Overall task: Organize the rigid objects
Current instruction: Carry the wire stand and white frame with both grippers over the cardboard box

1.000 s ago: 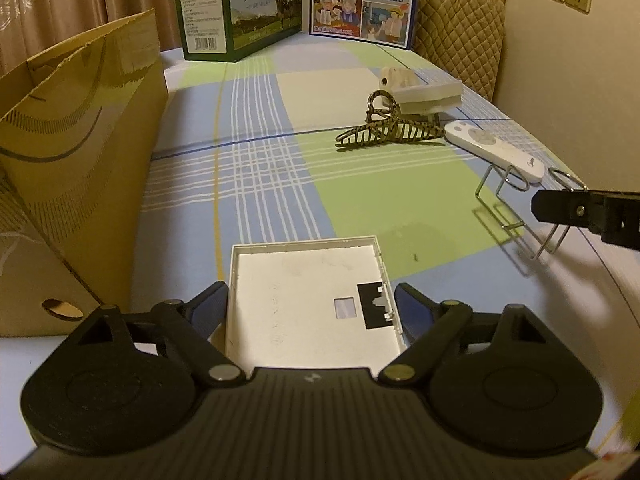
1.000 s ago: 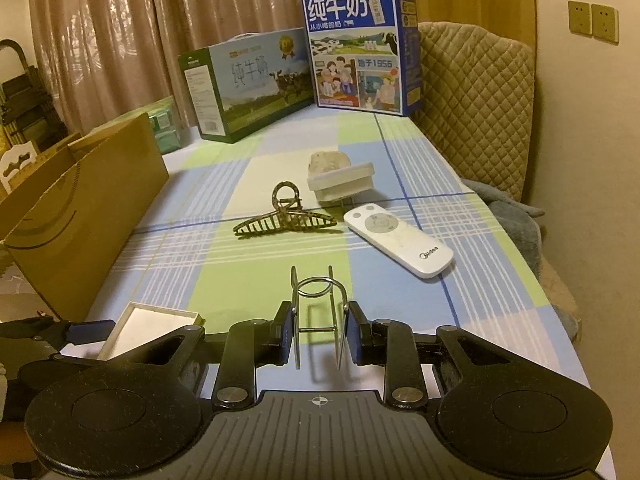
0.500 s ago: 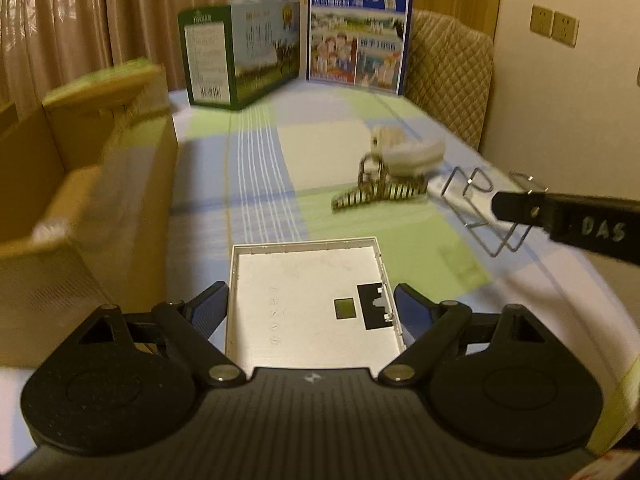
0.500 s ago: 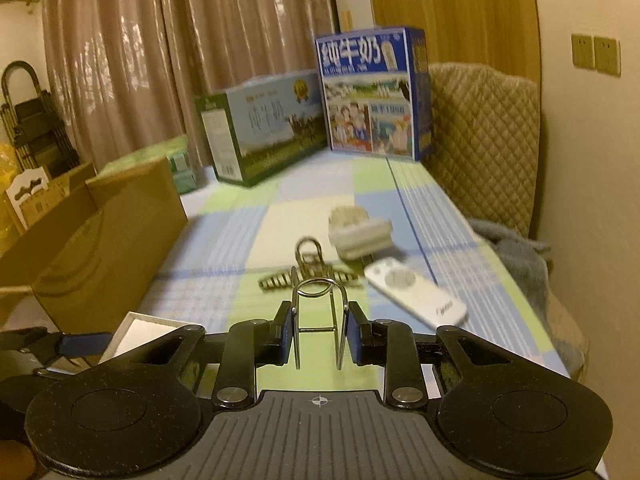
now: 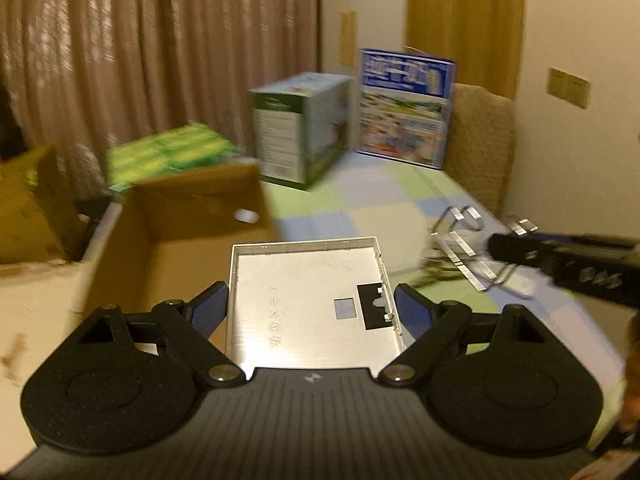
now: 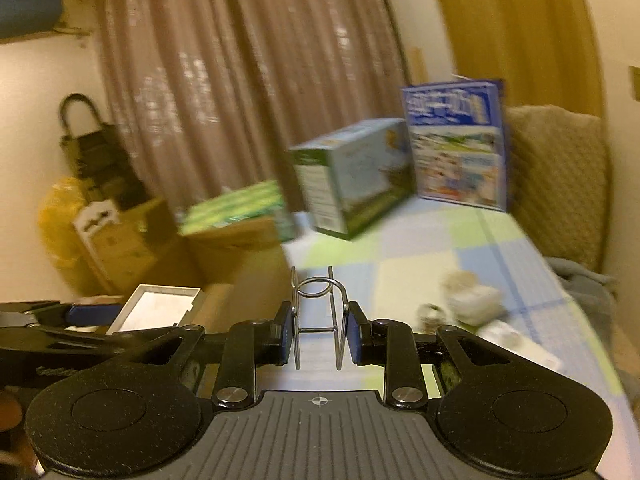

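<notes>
My left gripper [image 5: 312, 312] is shut on a flat white plastic panel [image 5: 308, 280], its blue pads pressing the panel's two side edges. The panel hangs in the air beside the open cardboard box [image 5: 180, 216] at the left. My right gripper [image 6: 318, 332] is shut on a bent wire holder [image 6: 318, 304], which stands upright between the pads. In the left wrist view the wire holder [image 5: 464, 240] is held up at the right, above the checked tablecloth [image 5: 360, 204]. In the right wrist view the white panel [image 6: 156, 312] shows at the left.
A hair claw [image 6: 428, 314], a white block [image 6: 472, 300] and a white remote [image 6: 516, 344] lie blurred on the cloth. A green carton [image 5: 300, 136] and a blue carton [image 5: 404, 108] stand at the far end. A quilted chair back [image 5: 480, 140] is by the wall.
Both grippers have risen off the table with their loads. The views have tilted up and swung left, so the box's open top now shows.
</notes>
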### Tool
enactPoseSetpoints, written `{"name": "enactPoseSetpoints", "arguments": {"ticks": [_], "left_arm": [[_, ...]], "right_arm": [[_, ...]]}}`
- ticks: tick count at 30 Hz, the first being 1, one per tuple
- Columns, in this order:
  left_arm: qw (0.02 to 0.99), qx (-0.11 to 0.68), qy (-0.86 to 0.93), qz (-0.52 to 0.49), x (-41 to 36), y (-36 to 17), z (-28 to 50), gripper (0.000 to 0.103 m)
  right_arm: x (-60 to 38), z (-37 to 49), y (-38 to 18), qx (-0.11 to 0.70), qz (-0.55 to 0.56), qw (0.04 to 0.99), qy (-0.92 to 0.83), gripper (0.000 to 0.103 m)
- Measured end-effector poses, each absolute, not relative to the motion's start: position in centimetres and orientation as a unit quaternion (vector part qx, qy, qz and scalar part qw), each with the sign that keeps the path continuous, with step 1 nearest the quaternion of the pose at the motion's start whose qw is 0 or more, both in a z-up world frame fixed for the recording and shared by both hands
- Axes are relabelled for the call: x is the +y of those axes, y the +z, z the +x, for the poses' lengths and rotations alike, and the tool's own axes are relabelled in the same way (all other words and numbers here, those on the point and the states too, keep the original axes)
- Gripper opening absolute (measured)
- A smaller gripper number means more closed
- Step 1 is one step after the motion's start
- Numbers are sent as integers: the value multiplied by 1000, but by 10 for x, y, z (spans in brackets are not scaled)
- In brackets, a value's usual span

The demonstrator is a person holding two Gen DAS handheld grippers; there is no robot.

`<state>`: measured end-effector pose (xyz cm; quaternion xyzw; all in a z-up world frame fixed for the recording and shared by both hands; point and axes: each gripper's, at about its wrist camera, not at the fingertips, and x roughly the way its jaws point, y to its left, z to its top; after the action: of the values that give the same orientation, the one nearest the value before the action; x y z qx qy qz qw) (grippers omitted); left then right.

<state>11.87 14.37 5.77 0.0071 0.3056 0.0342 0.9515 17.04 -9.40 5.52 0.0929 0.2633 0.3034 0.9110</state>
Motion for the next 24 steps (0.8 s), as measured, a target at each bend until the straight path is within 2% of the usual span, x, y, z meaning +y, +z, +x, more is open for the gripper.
{"name": "enactPoseSetpoints", "arguments": {"ticks": [5, 11, 24], "left_arm": [[944, 318, 90, 15, 208, 66, 118, 86], [935, 340, 100, 1, 259, 54, 123, 86], [924, 374, 74, -12, 287, 17, 138, 87]], "right_arm": [[-38, 172, 78, 256, 79, 896, 354, 24], [19, 183, 78, 270, 61, 879, 387, 24], [64, 205, 41, 308, 47, 866, 390, 24]]}}
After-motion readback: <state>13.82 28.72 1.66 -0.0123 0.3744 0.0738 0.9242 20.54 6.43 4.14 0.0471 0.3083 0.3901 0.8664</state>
